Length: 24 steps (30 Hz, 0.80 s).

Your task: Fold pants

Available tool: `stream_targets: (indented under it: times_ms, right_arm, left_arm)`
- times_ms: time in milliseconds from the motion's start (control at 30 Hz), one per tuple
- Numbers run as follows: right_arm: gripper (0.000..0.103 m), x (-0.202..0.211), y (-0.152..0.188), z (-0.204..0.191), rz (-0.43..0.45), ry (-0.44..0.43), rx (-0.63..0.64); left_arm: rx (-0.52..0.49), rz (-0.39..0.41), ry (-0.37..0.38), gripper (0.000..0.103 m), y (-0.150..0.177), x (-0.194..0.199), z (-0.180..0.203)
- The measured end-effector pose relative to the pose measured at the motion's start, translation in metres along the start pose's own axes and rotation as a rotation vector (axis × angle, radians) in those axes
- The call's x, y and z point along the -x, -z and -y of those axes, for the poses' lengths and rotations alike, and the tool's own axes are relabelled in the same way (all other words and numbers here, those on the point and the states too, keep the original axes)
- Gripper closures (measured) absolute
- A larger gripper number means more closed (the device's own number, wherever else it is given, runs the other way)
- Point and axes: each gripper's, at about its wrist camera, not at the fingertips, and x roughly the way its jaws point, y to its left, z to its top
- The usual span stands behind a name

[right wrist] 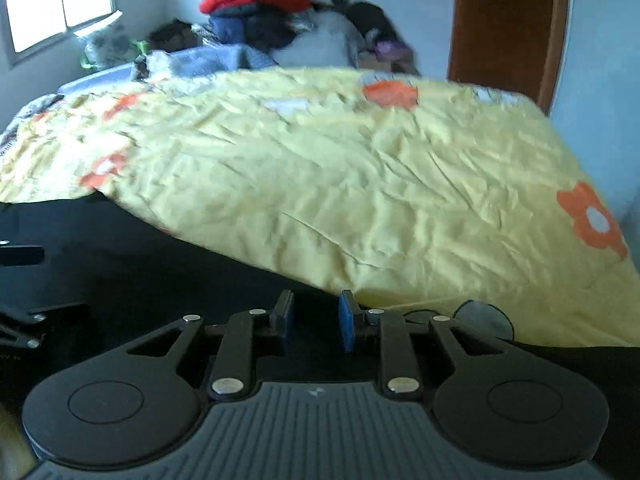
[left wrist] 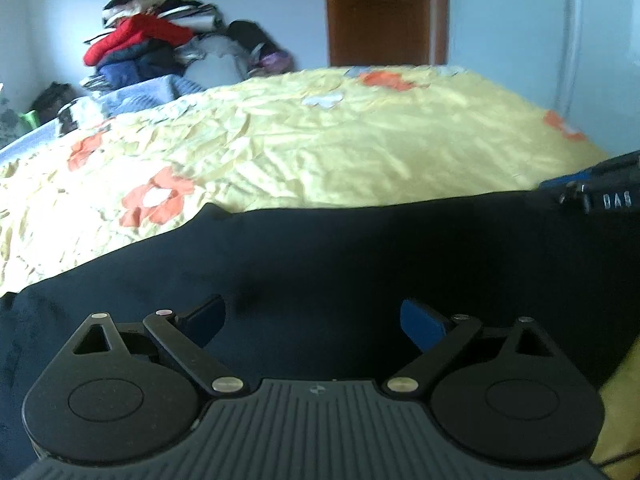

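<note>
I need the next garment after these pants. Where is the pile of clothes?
The pile of clothes sits beyond the far edge of the yellow floral bedspread, against the pale wall, upper left in the left wrist view, left of the brown door.

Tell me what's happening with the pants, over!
Left gripper open, fingers wide above the dark pants. Right gripper fingers close together, grip unclear. Pants lie spread on the yellow flowered bedspread. Nothing in the way.

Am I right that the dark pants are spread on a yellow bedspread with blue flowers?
Nearly: the flowers are orange with white centres, not blue, as the right wrist view shows. The dark pants do lie on the yellow bedspread.
</note>
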Motion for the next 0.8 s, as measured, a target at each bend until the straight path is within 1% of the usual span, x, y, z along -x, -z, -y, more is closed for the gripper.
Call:
stream_targets:
  times_ms: [67,100,133,167,200,233,267,333,367,400,467,500,600,633,733,767,800]
  right_arm:
    - [0.079,0.007,0.004,-0.007,-0.001,-0.045,0.039]
    - [0.075,0.007,0.009,-0.010,-0.015,-0.043,0.054]
    - [0.073,0.002,0.014,-0.011,-0.035,-0.017,0.070]
    - [0.072,-0.003,0.019,-0.010,-0.033,0.004,0.078]
    - [0.072,-0.001,0.021,-0.003,0.002,-0.006,0.037]
    - [0.071,0.006,0.022,0.005,0.012,0.005,-0.040]
    - [0.069,0.018,0.024,0.010,0.053,0.025,-0.092]
    - [0.058,0.054,0.038,0.023,0.173,0.031,-0.176]
    - [0.043,0.069,0.046,0.031,0.209,0.037,-0.225]
    - [0.032,0.086,0.059,0.041,0.248,0.052,-0.291]
    - [0.030,0.121,0.089,0.069,0.316,0.084,-0.453]
    - [0.030,0.134,0.103,0.083,0.332,0.093,-0.531]
    - [0.029,0.169,0.156,0.128,0.360,0.076,-0.829]
    - [0.029,0.172,0.168,0.138,0.355,0.068,-0.897]
    - [0.029,0.171,0.194,0.155,0.342,0.030,-1.030]
    - [0.029,0.167,0.198,0.157,0.344,0.005,-1.060]
    - [0.029,0.165,0.199,0.158,0.361,-0.009,-1.062]
  left_arm:
    - [-0.004,-0.017,-0.005,0.005,0.002,-0.005,0.003]
    - [-0.010,-0.034,-0.006,0.004,0.002,-0.010,0.005]
    - [-0.012,-0.046,-0.008,0.004,0.004,-0.015,0.008]
    - [0.004,-0.031,-0.011,0.005,0.006,-0.013,0.008]
    - [0.011,-0.031,-0.010,0.007,0.006,-0.010,0.007]
    - [0.008,-0.025,-0.003,0.007,0.005,-0.005,0.007]
    - [-0.001,-0.003,0.003,0.006,0.006,0.003,0.006]
    - [-0.023,0.047,-0.020,0.005,0.009,0.017,0.004]
    - [-0.033,0.068,-0.039,0.005,0.012,0.024,0.001]
    - [-0.033,0.076,-0.053,0.005,0.014,0.029,-0.002]
    - [-0.004,0.075,-0.069,0.005,0.021,0.038,-0.012]
    - [0.015,0.073,-0.066,0.005,0.023,0.042,-0.016]
    - [0.072,0.063,-0.050,0.005,0.030,0.051,-0.027]
    - [0.081,0.060,-0.042,0.005,0.031,0.053,-0.028]
    - [0.084,0.054,-0.025,0.005,0.031,0.055,-0.028]
    - [0.076,0.053,-0.024,0.005,0.032,0.056,-0.026]
    - [0.066,0.055,-0.025,0.005,0.032,0.057,-0.023]
